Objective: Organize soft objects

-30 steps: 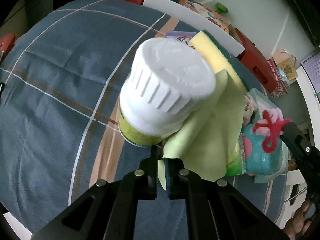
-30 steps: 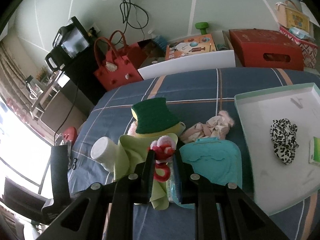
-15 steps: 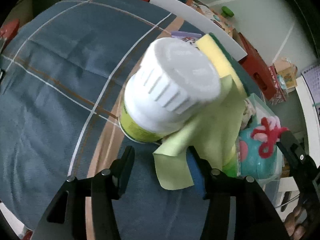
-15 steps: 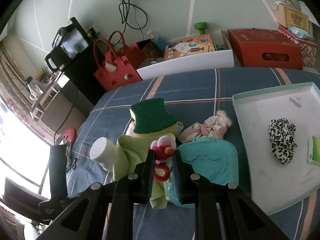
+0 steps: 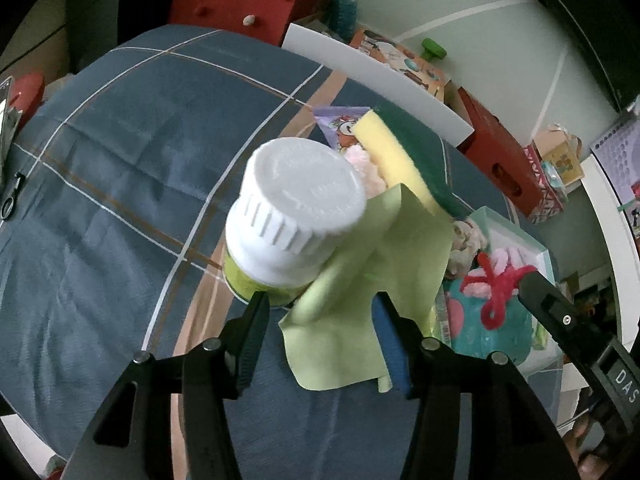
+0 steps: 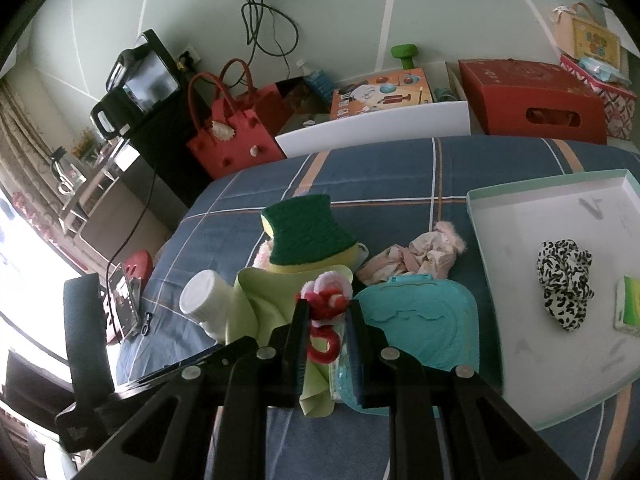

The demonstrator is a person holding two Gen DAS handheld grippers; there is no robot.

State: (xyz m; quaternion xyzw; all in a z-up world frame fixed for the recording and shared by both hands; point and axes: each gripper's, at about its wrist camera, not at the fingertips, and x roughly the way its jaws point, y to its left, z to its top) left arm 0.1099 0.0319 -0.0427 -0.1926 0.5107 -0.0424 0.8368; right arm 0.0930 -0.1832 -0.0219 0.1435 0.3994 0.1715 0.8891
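My left gripper [image 5: 320,312] is open, its jaws on either side of a light green cloth [image 5: 360,292] that lies loose on the blue plaid bed. The cloth is draped against a white-capped bottle [image 5: 296,208]. A yellow-green sponge [image 5: 404,160] lies beyond. My right gripper [image 6: 326,320] is shut on a red and pink pipe-cleaner ornament [image 6: 326,300], above a teal pouch [image 6: 424,324]. The cloth [image 6: 260,304], bottle [image 6: 204,300] and sponge [image 6: 308,228] also show in the right wrist view.
A white tray with a mint rim [image 6: 560,196] at the right holds a leopard scrunchie [image 6: 564,280] and a green pack [image 6: 630,304]. A crumpled pink cloth [image 6: 416,256] lies by the pouch. Red boxes and a red bag stand beyond the bed.
My left gripper let go of the green cloth and opened wide, then drew back a little. My right gripper stays shut on the ornament, nearly still.
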